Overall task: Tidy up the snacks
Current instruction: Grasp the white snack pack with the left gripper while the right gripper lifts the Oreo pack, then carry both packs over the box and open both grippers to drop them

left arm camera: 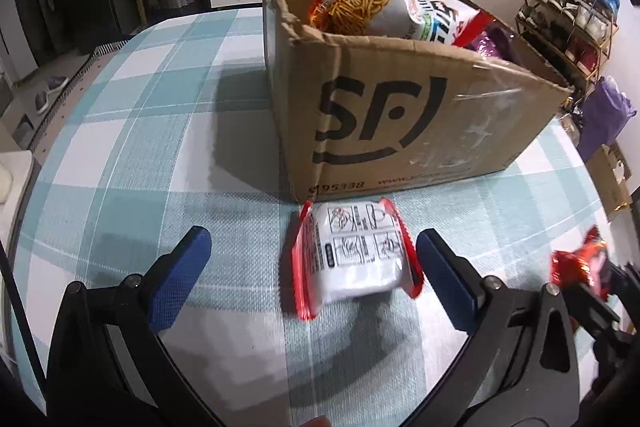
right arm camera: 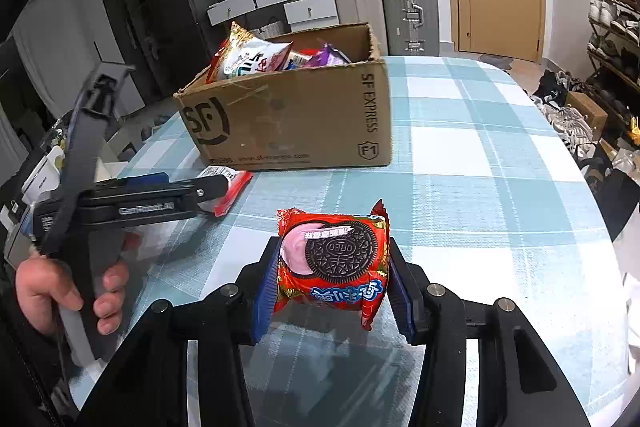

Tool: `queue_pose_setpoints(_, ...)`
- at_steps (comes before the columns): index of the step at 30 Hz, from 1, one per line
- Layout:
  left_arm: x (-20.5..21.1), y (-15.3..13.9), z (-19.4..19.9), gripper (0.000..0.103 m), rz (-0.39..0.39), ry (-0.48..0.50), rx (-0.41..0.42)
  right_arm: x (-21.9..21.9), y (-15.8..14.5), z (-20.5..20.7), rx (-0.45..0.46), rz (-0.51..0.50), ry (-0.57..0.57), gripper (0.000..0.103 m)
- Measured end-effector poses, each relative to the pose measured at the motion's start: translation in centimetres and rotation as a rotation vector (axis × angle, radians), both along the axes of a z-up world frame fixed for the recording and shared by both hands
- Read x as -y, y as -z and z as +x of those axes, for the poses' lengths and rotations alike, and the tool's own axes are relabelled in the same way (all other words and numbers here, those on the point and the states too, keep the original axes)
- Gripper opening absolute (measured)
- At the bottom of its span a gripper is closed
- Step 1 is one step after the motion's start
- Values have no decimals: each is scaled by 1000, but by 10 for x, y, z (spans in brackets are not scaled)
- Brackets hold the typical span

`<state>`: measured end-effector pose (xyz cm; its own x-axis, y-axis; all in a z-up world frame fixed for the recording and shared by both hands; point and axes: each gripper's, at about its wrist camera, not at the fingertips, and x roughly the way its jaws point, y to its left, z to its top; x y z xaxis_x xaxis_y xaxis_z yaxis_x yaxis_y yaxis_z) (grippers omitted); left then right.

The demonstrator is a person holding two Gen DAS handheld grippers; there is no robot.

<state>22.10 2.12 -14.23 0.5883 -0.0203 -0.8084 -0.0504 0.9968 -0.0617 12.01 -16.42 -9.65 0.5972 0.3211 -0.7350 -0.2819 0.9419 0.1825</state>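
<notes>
A brown SF cardboard box (left arm camera: 400,115) stands on the checked table and holds several snack bags; it also shows in the right wrist view (right arm camera: 296,123). A white and red snack packet (left arm camera: 352,259) lies on the cloth just in front of the box. My left gripper (left arm camera: 312,267) is open, with the packet between its blue fingers, nearer the right one. In the right wrist view the left gripper (right arm camera: 208,187) sits over that packet (right arm camera: 230,187). My right gripper (right arm camera: 332,291) is shut on a red Oreo packet (right arm camera: 334,263), held above the table.
The table (right arm camera: 480,155) has a blue and white checked cloth. Drawers and suitcases (right arm camera: 408,7) stand behind it. A shoe rack (left arm camera: 568,15) is at the right. The Oreo packet in the right gripper shows at the left wrist view's right edge (left arm camera: 580,263).
</notes>
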Motion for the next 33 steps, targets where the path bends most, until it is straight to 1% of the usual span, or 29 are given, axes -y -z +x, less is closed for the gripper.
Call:
queue_pose_setpoints(3, 4, 6, 6, 102, 46, -2, -17, 4, -2, -2, 0, 7, 11, 49)
queue_pose_setpoints(9, 5, 8, 9, 102, 46, -7, -19, 5, -5, -6, 3, 13, 17, 49)
queue_pose_setpoints(11, 5, 8, 10, 99, 44, -1, -16, 5, -7, -8, 7, 15, 16, 49)
queue_pose_setpoints(12, 5, 8, 9, 92, 35, 8, -14, 4, -7, -8, 8, 17, 15, 49)
queue_pose_setpoints(13, 5, 8, 8, 82, 28, 18, -13, 4, -7, -9, 10, 19, 16, 49)
queue_pose_setpoints(14, 7, 8, 8, 77, 23, 34, -14, 4, -8, -10, 10, 21, 15, 49)
queue_pose_setpoints(15, 7, 8, 8, 68, 17, 48, -15, 4, -8, -10, 11, 22, 15, 49)
queue_pose_setpoints(16, 9, 8, 7, 53, 5, 64, -12, 5, -9, -11, 11, 24, 17, 49)
queue_pose_setpoints(17, 10, 7, 6, 46, 3, 74, -9, 5, -9, -12, 11, 27, 18, 49)
queue_pose_setpoints(18, 12, 6, 5, 46, 33, 66, -7, 6, -9, -13, 10, 31, 19, 49)
queue_pose_setpoints(19, 13, 5, 3, 43, 33, 76, -1, 6, -10, -13, 11, 32, 21, 49)
queue_pose_setpoints(20, 13, 5, 2, 42, 11, 93, -3, 6, -10, -14, 12, 33, 22, 49)
queue_pose_setpoints(21, 13, 6, 0, 42, 4, 98, -6, 7, -11, -16, 13, 33, 23, 49)
queue_pose_setpoints(23, 15, 5, -3, 42, 12, 112, -2, 8, -12, -17, 14, 36, 25, 49)
queue_pose_setpoints(26, 13, 1, -8, 42, 2, 114, 0, 8, -14, -19, 18, 39, 27, 49)
queue_pose_setpoints(33, 8, -14, -21, 42, -6, 112, 25, 4, -21, -24, 35, 48, 17, 49)
